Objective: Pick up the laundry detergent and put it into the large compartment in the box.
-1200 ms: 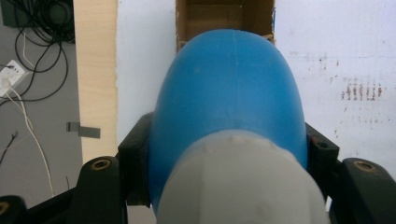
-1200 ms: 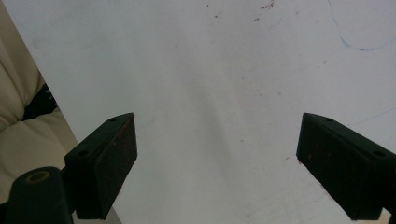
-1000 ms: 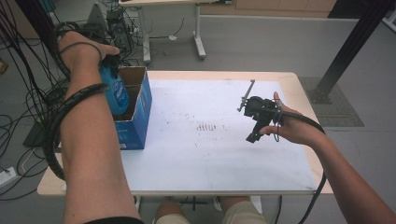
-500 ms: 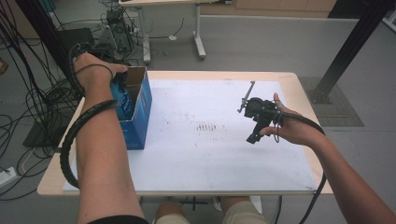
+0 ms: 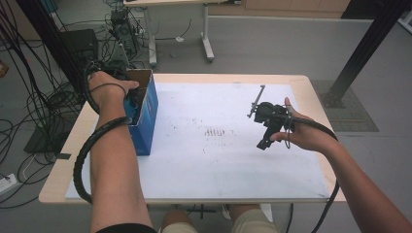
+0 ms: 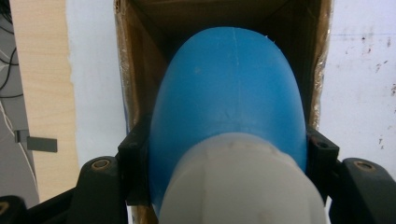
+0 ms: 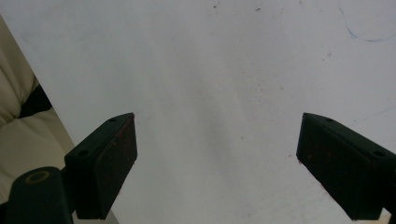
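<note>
Pinching the blue bottle (image 6: pixel 229 93) inside the box (image 5: pixel 145 116) — right gripper (image 7: pixel 217 163) spread wide.

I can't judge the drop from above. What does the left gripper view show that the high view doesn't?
Left gripper view: black jaws clamped on a blue bottle with a white cap, poised over the box's brown inside.
High view: the right gripper, jaws open, over the white mat, and both forearms.
Both: the cardboard box at the table's left.
</note>
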The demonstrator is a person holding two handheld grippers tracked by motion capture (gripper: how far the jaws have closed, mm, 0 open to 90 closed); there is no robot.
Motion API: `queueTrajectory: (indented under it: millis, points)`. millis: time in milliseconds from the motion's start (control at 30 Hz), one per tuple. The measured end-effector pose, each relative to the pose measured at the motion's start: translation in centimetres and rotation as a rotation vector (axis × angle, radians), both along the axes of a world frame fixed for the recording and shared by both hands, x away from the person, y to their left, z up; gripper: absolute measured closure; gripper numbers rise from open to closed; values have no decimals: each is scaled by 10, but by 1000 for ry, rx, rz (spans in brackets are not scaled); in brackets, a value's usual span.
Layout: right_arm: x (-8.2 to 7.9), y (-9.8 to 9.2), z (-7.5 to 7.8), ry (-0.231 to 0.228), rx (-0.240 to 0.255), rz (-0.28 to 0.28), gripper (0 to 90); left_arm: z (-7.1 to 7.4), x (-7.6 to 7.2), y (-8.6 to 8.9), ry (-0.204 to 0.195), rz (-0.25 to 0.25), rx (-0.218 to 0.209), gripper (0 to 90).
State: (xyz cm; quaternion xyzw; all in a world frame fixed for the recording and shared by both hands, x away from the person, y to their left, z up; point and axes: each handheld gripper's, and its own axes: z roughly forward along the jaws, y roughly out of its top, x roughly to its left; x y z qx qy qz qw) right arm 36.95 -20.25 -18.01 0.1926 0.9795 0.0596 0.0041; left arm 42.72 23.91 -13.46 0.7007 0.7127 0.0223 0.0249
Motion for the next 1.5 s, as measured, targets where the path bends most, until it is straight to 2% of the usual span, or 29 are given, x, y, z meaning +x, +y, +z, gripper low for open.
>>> queueTrajectory:
  millis: [300, 733, 1500]
  points:
    - [1, 1, -2, 3, -1, -2, 126, -15, -2, 0, -6, -11, -1, 373]
    - [1, -2, -3, 4, 0, -8, 126, -33, 0, -1, 21, -34, 0, 372]
    - [-1, 1, -1, -1, 3, -10, 126, -35, -3, 1, 7, -28, -8, 369]
